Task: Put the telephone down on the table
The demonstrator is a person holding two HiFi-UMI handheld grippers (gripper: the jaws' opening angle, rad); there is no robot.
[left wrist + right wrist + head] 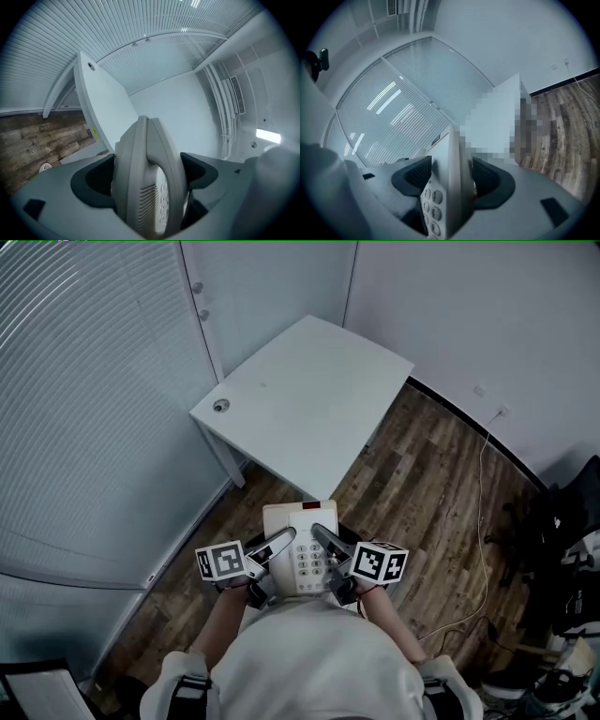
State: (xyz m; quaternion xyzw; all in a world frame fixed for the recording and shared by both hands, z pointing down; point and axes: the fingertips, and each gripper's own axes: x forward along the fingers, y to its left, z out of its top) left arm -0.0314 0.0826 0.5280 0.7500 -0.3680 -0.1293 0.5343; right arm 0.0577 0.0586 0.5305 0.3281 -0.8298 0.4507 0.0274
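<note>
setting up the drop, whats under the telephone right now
The telephone hangs clamped between the left gripper and right gripper, over wood floor by the white table, close to its near corner. What lies straight beneath is covered by the phone itself.

Left gripper (151, 180) fingers clamp telephone (145, 178) edge-on; white table (101, 101) behind.

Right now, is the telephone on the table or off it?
Off it: the left claw and right claw hold the telephone by its sides above the wooden floor, short of the table.
</note>
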